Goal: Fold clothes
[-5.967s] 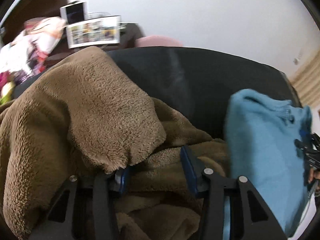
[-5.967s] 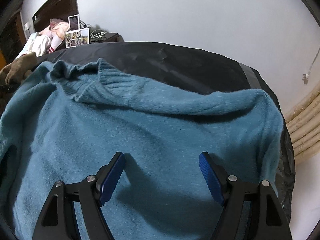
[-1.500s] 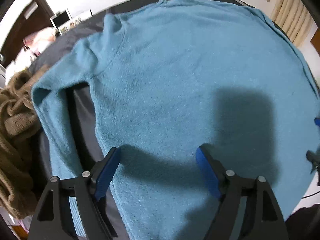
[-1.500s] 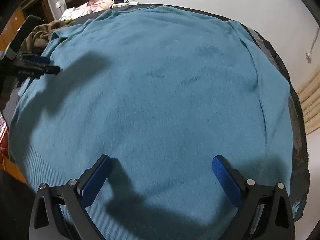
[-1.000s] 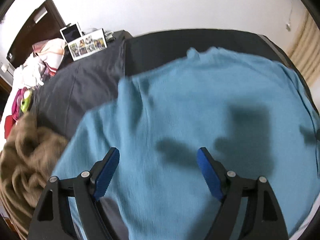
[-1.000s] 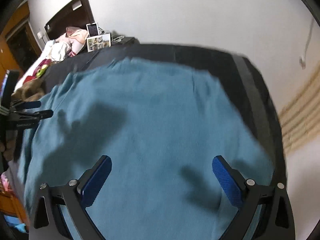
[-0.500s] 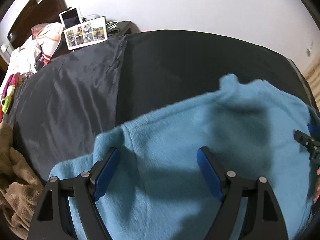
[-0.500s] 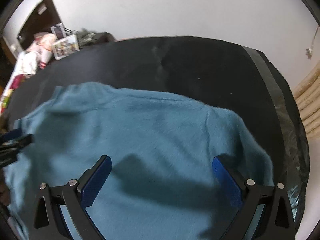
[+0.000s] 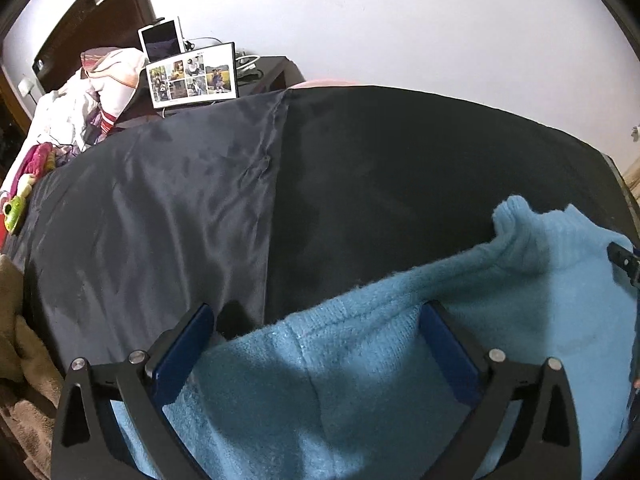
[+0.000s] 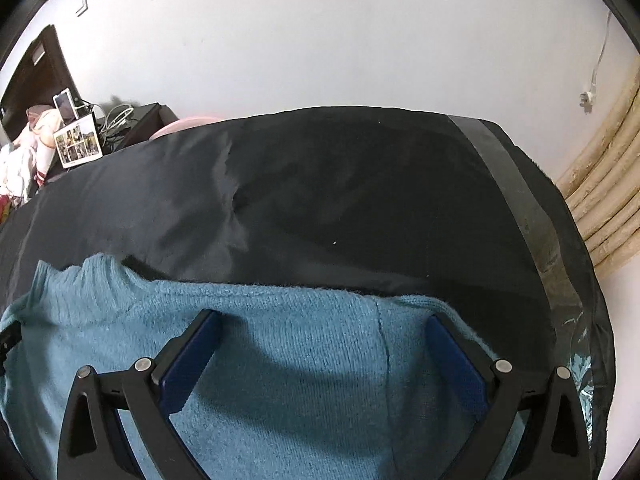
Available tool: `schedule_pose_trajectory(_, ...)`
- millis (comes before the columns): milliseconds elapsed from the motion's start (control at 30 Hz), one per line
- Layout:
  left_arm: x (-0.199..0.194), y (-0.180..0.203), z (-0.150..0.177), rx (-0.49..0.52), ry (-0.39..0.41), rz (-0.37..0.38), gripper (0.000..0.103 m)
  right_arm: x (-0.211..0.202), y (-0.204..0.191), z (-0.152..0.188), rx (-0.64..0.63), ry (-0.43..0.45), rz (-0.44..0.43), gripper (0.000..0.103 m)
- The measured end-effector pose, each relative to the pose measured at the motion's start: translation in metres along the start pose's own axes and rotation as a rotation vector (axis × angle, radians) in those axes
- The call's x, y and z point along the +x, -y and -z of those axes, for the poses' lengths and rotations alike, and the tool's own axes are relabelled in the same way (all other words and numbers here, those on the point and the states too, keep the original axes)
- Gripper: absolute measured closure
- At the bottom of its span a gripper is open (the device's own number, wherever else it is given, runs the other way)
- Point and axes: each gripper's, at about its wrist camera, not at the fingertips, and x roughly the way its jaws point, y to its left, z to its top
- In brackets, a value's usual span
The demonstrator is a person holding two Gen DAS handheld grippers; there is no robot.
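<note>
A fuzzy, fine-ribbed blue sweater (image 9: pixel 360 380) is seen lying at the near edge of a bed covered with a dark, slightly glossy sheet (image 9: pixel 160 208), creased along one seam. Its thicker ribbed collar (image 9: pixel 516 220) is bunched into an upstanding fold toward the right side of the left wrist view. The left gripper (image 9: pixel 316 344) is spread wide over the knit, with nothing clamped between its blue pads. The right gripper (image 10: pixel 320 348) is likewise held wide over the sweater (image 10: pixel 300 340), near a vertical seam. A plush brown blanket (image 9: pixel 20 340) is heaped at the left edge of the bed. Compared with half a second earlier, more bare sheet is exposed beyond the sweater, whose far edge has been drawn closer to both grippers.
</note>
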Motion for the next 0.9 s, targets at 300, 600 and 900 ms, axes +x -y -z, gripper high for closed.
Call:
schedule_pose_trajectory(300,-0.047,0.016,0.027,0.062,0.002,0.044,0.002,-0.067,-0.034,0.043,-0.137,-0.034,-0.113,0.0)
schedule_pose_trajectory(600,-0.041,0.022,0.041,0.093,-0.022,0.017,0.0,-0.047,-0.063,0.08,-0.208,-0.091,-0.11,0.0)
schedule_pose_trajectory(900,-0.037,0.023,0.052,0.097,-0.042,-0.008,0.0,-0.06,-0.055,0.09,-0.211,-0.075,-0.102,0.0)
